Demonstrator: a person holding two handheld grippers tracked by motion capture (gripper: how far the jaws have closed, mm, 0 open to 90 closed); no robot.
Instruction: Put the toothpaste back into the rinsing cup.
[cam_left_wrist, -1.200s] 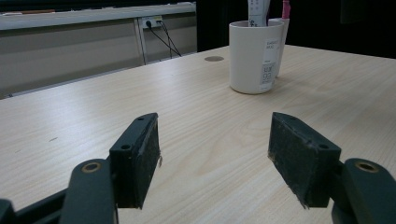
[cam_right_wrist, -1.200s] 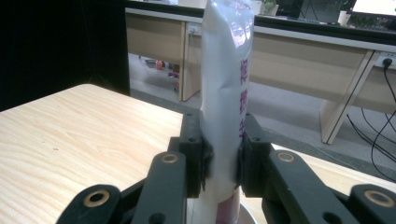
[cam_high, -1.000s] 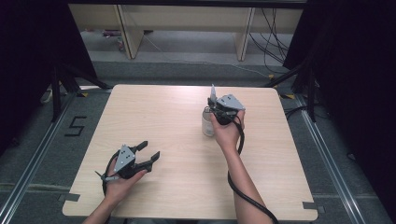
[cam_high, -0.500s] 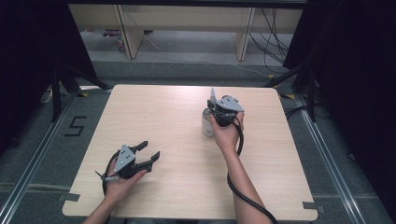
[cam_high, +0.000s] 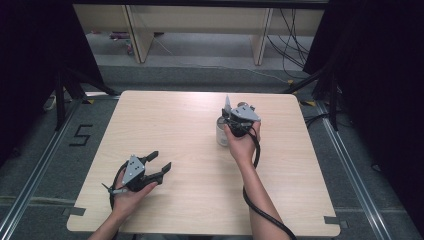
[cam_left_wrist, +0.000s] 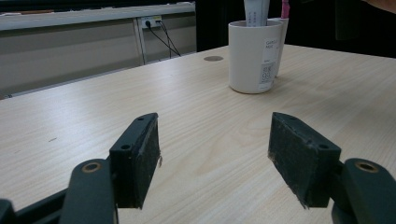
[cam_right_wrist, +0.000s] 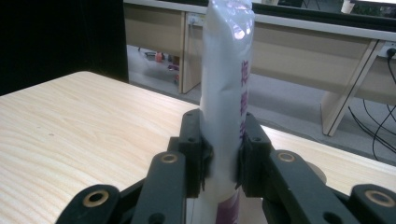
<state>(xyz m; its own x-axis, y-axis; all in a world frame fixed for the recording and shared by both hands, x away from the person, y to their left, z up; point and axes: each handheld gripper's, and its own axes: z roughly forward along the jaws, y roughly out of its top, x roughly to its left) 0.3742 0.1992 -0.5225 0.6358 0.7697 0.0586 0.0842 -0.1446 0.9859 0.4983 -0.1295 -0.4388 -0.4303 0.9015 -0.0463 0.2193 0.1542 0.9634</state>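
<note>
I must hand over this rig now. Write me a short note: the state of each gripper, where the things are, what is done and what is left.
Right gripper: shut on the white tube, held upright over the white cup at the table's far middle.
Left gripper: open, holding nothing, low at the near left edge, aimed toward the cup.
Done: the tube is gripped and stands with its lower end in the cup. A pink-topped item stands just behind the cup.
Left: probably either lift the tube out or let go of it; I cannot tell which.
</note>
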